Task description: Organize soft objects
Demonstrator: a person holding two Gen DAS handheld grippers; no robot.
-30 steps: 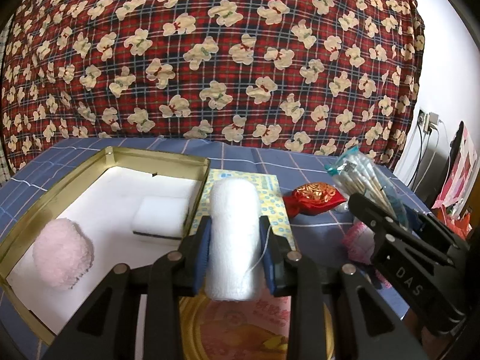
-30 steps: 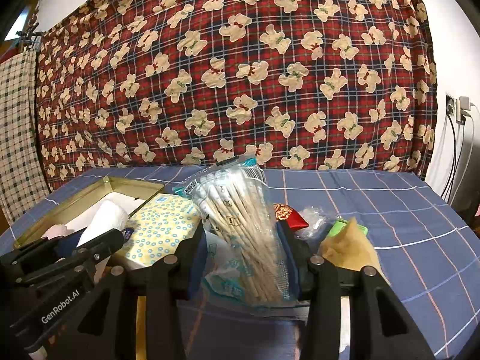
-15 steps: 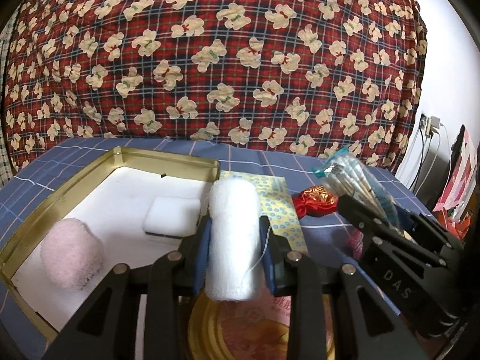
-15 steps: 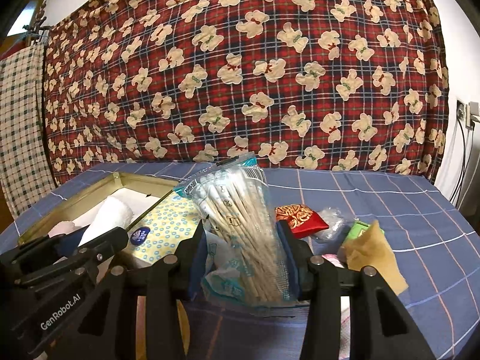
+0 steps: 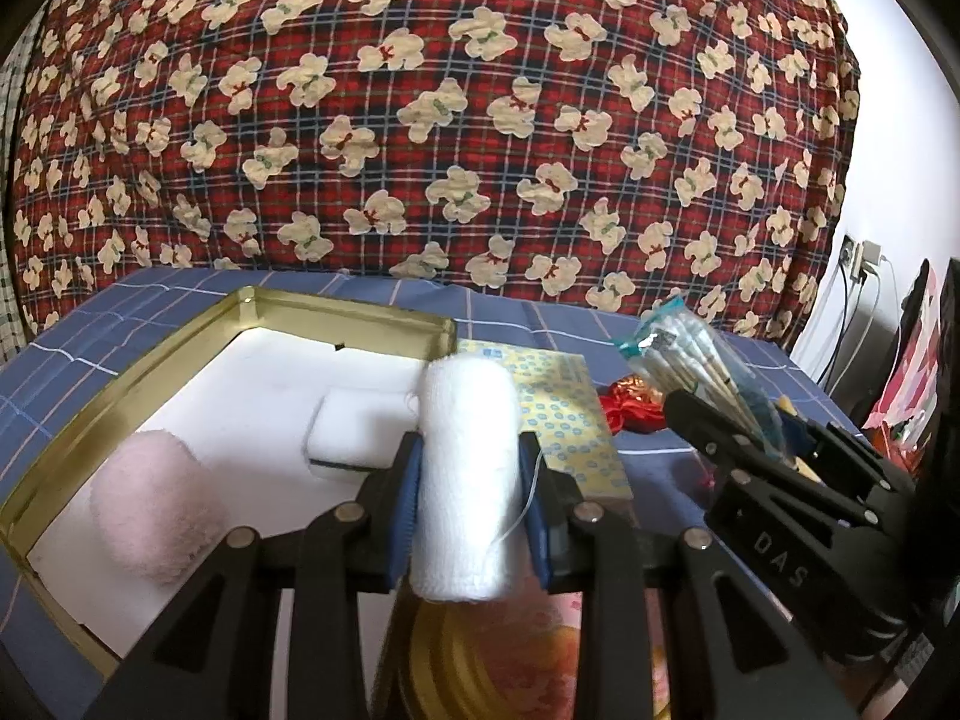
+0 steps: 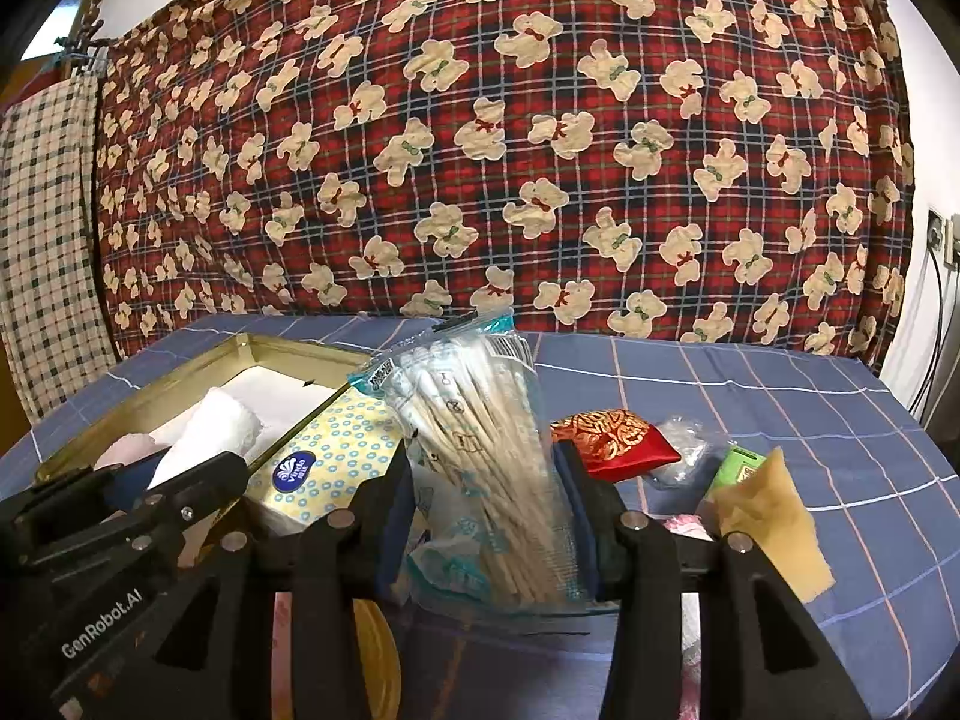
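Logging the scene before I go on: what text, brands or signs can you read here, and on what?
"GenRobot.AI": on the left gripper body, right wrist view.
"DAS": on the right gripper body, left wrist view.
"Vinda": blue oval on the yellow tissue pack; smaller print below is unreadable.
Cotton swab bag: printed symbols and code label, too small to read.
Red pouch: gold ornament, not legible.

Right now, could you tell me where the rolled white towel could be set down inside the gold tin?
The tin has bare white lining along its far wall, behind the white sponge block, and between that block and the pink puff. Outside, right of the tissue pack, it is crowded with the red pouch and wrappers.
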